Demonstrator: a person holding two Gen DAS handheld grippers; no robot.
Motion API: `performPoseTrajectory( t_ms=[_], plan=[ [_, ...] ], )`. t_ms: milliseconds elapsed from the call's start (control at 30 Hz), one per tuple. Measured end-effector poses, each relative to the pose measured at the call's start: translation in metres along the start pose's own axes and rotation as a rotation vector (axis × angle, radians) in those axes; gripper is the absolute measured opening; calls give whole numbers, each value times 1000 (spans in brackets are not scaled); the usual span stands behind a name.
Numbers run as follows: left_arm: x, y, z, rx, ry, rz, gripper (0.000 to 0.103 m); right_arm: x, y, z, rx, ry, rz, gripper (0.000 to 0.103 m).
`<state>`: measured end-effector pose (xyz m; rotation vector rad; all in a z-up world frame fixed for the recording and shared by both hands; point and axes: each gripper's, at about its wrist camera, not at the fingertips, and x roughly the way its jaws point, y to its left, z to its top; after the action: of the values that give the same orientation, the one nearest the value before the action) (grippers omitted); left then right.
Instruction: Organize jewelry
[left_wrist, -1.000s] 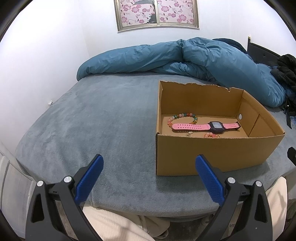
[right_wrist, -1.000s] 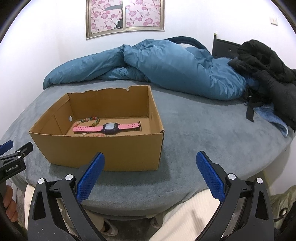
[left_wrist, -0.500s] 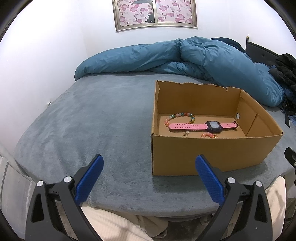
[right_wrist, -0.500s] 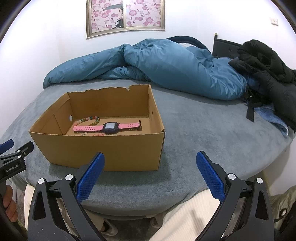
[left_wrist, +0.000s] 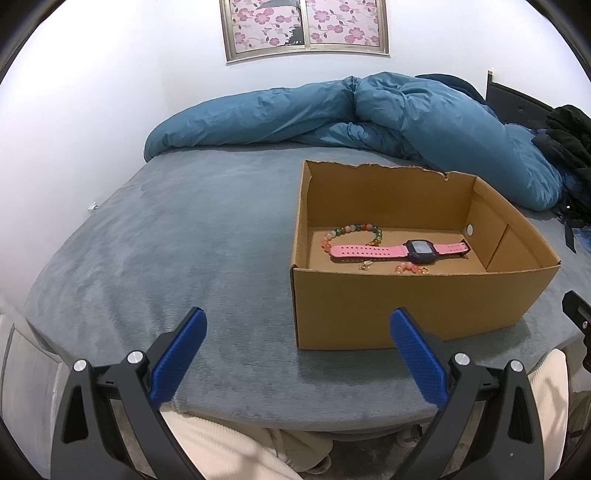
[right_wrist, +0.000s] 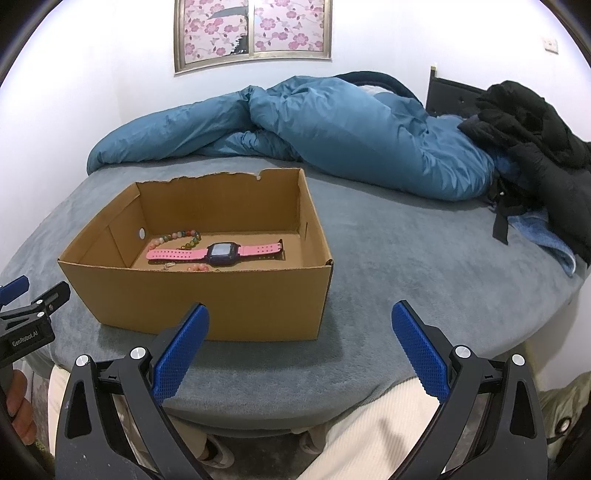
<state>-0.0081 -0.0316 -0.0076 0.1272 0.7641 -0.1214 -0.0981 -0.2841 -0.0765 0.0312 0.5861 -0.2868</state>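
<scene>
Both the left gripper (left_wrist: 297, 334) and right gripper (right_wrist: 301, 328) gaped wide and empty — reaching over the cardboard box (right_wrist: 207, 299) near the bed's (left_wrist: 166, 258) front edge risked snagging the pink watch (right_wrist: 218, 253) on the beaded bracelet (right_wrist: 183, 236).

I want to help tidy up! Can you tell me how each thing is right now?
Left gripper: open, empty.
Right gripper: open, empty.
Cardboard box: open-topped, on the bed.
Pink watch: flat in the box.
Bead bracelet: in the box, behind the watch.
Blue duvet: bunched up.
</scene>
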Motion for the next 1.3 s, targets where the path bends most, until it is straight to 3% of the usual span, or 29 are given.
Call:
performPoseTrajectory(
  t_ms=[1300],
  plan=[
    [7,-3,2,22,24,-13,97,4,-5,-2,3,19,2,95]
  ],
)
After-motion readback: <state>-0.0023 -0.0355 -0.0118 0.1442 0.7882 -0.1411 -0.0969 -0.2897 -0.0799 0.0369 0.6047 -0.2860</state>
